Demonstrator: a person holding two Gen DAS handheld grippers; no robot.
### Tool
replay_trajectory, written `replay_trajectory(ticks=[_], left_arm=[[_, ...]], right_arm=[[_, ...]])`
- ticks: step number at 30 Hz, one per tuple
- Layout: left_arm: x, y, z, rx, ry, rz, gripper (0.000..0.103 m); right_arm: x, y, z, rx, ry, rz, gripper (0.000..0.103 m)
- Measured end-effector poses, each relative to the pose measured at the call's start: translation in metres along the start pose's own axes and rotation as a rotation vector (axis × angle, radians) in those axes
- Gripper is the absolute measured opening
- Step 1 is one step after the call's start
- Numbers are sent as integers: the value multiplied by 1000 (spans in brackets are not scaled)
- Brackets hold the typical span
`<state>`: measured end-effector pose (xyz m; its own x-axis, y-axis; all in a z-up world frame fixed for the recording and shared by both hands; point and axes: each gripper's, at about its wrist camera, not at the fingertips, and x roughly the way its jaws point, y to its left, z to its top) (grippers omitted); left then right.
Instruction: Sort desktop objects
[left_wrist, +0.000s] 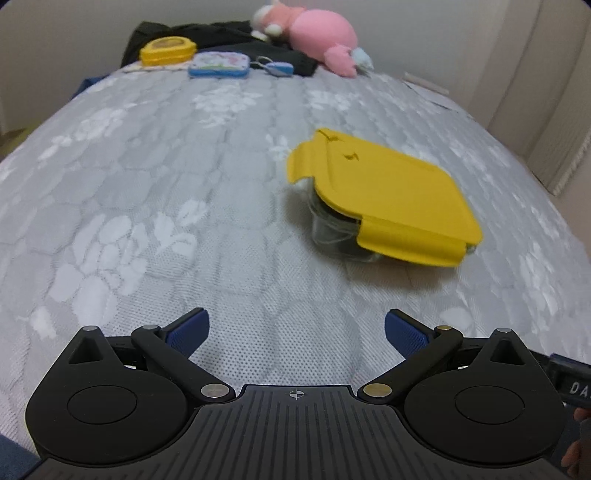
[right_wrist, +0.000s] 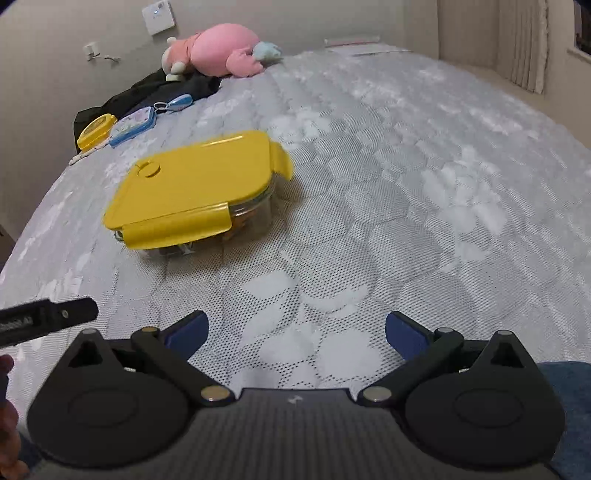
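A clear container with a yellow lid (left_wrist: 384, 195) sits on the grey quilted bed, ahead and to the right of my left gripper (left_wrist: 297, 328). In the right wrist view the container (right_wrist: 192, 188) is ahead and to the left of my right gripper (right_wrist: 297, 330). Both grippers are open and empty, low over the bed and well short of the container. Something orange shows through the container's clear wall.
At the far edge lie a small yellow box (left_wrist: 168, 50), a blue-rimmed case (left_wrist: 218, 65), a blue key fob (left_wrist: 275, 68), a pink plush toy (left_wrist: 314, 31) and dark clothing (left_wrist: 229, 40). The quilted mattress (right_wrist: 424, 184) spreads wide to the right.
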<state>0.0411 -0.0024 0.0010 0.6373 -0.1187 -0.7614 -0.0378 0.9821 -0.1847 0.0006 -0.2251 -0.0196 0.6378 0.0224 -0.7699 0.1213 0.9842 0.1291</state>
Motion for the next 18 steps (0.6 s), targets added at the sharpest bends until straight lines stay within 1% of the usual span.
replay_trajectory(ticks=[3, 9, 18], left_arm=[[0, -2, 1, 12, -10, 22, 103], [5, -12, -2, 69, 19, 33, 103], [9, -10, 0, 51, 55, 39, 103]], right_arm=[[4, 6, -2, -35, -2, -9, 103], [12, 13, -5, -64, 30, 7, 103], [13, 14, -7, -54, 43, 10, 103]])
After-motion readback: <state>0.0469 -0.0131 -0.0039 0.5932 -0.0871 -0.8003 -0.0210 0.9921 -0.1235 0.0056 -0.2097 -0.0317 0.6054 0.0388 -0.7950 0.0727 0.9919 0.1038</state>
